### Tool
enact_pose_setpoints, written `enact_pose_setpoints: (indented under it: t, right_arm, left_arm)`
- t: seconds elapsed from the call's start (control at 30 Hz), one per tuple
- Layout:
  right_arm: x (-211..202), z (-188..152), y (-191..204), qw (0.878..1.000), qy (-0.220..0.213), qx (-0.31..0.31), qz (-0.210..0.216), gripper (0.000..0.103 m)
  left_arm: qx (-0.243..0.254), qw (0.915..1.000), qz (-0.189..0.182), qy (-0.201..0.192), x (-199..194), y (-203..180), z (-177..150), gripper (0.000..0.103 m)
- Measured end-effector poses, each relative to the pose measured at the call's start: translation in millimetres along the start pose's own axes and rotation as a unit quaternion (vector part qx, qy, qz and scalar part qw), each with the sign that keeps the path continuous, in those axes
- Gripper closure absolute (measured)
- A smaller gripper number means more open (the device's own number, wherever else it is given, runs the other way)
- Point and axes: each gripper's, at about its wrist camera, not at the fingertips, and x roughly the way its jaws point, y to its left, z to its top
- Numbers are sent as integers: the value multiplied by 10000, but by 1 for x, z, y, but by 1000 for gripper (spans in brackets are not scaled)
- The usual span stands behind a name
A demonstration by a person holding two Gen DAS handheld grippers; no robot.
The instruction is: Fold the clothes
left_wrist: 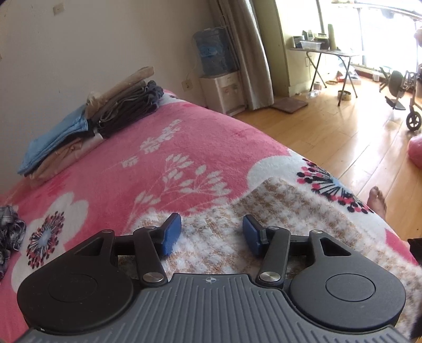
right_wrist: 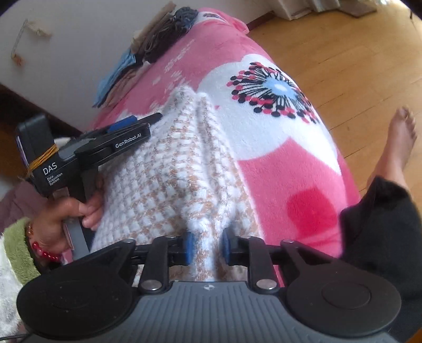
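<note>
We held our left tongs (left_wrist: 212, 234) open over the soft, floppy sweater (right_wrist: 168, 168) while our right tongs (right_wrist: 205, 248) pinched its raised fold.

A pink floral blanket (left_wrist: 200, 137) covered the bed. At eleven o'clock in the left wrist view an outlet plate (left_wrist: 58, 9) sat on the pale wall. Toward twelve o'clock a water dispenser (left_wrist: 221, 87) with a blue bottle stood beside a grey curtain (left_wrist: 250, 52). At one o'clock a folding table (left_wrist: 327, 52) carried small containers. At two o'clock a wheelchair (left_wrist: 406, 92) rested on the wooden floor (left_wrist: 329, 137). A bare foot (right_wrist: 401, 132) stood at three o'clock in the right wrist view.
</note>
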Motion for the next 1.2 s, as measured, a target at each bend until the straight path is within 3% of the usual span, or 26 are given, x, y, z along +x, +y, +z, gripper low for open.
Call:
enact_pose_setpoints:
  t: [0.13, 0.23, 0.3, 0.37, 0.43, 0.47, 0.53, 0.67, 0.83, 1.07, 1.2]
  right_arm:
    - [-35, -3, 21, 9970, -536, -373, -419, 68]
    - [-64, -11, 58, 9780, -1297, -1261, -1034, 71]
    - [-76, -18, 79, 9706, -1525, -1677, -812, 74]
    - [-66, -23, 94, 9675, -1291, -2076, -640, 76]
    - [-25, -30, 97, 9630, -582, -2434, -998, 77]
    - [-5, -35, 95, 9583, -285, -2597, -1157, 84]
    - [27, -43, 81, 9495, -26, -2828, -1360, 84]
    - [24, -31, 89, 9513, 174, -2712, -1452, 85]
    - [26, -32, 90, 9496, 185, -2741, -1509, 84]
    - [29, -33, 97, 9459, 285, -2779, -1653, 84]
    - [31, -33, 100, 9453, 362, -2738, -1738, 83]
  left_arm:
    - [19, 10000, 15, -45, -2, 0, -3, 50]
    - [53, 10000, 23, -70, -3, -1, -4, 50]
    - [94, 9999, 24, -67, -4, -2, -3, 50]
    - [135, 9999, 24, -63, -5, -3, -2, 50]
    - [177, 9998, 25, -59, -6, -3, -2, 50]
    - [197, 9998, 25, -57, -6, -4, -1, 50]
    - [238, 9997, 25, -54, -7, -5, 0, 50]
    - [118, 9995, -239, -161, -31, 8, 5, 50]
    - [-208, 9976, -347, -566, -108, 39, -16, 46]
    - [-1319, 9893, -607, 125, -168, 50, -108, 48]
    - [-1752, 9820, -696, 76, -177, 45, -133, 49]
